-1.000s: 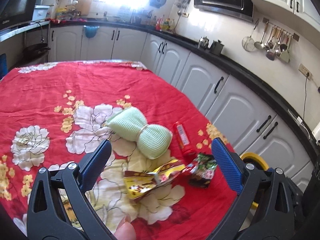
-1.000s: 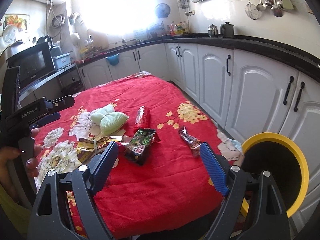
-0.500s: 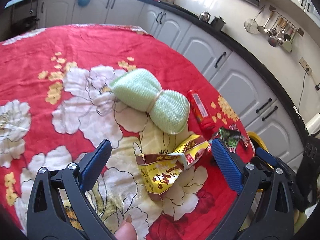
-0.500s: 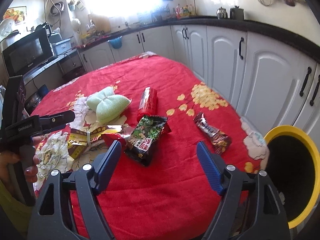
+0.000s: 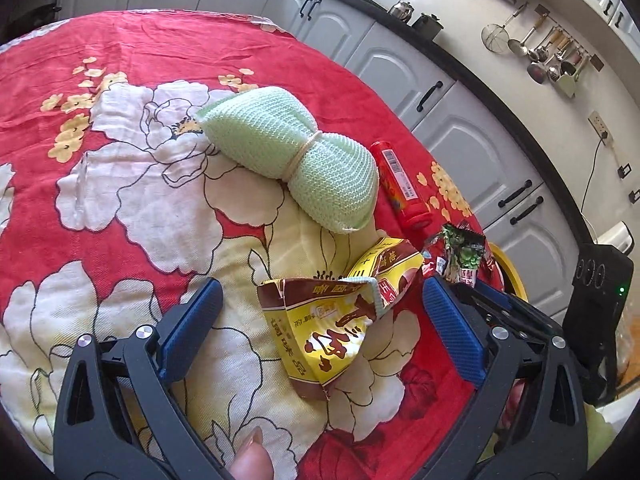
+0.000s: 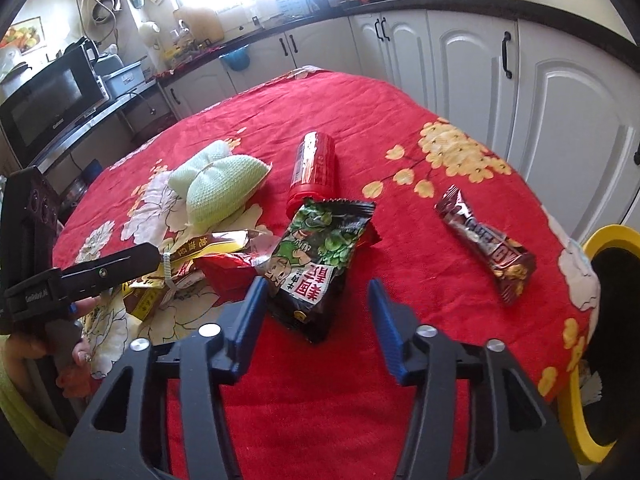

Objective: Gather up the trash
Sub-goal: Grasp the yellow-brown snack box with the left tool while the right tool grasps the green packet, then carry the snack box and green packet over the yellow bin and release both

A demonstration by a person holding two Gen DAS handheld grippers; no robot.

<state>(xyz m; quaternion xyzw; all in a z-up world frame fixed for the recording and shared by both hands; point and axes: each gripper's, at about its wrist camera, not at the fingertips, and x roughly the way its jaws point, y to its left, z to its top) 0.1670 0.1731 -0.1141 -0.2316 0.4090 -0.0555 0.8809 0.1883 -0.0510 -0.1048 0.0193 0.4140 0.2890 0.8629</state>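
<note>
Both grippers hang low over the worktop (image 6: 400, 128) with its red flowered cloth, each lined up on a wrapper. The left gripper (image 5: 320, 322) has its fingers spread wide, and the crumpled yellow-and-brown packet (image 5: 332, 320) lies flat on the cloth between them, not yet touched by either one. The right gripper (image 6: 316, 320) is likewise open, narrower, with the near end of the green-and-black snack bag (image 6: 320, 256) just ahead of its tips.

To do this step well, the left fingers should drop until the blue pads straddle the packet's raised, folded ridge, then close on that ridge rather than on the flat foil, which would likely slide away. The cloth is soft and wrinkled, so pressing too deep risks pinching fabric along with the packet. The right should come in along the bag's long axis and take the crimped end.

Other trash waits: a red tube (image 6: 312, 168) beside the pale green knitted pouch (image 5: 288, 156), and a dark brown bar wrapper (image 6: 486, 246) toward the worktop's right edge, nearest the yellow-rimmed bin (image 6: 600, 344) standing just off that edge.

Compared with half a second ago, both grippers have come closer and lower; the yellow packet now fills the left gap, and the right fingers have narrowed.
</note>
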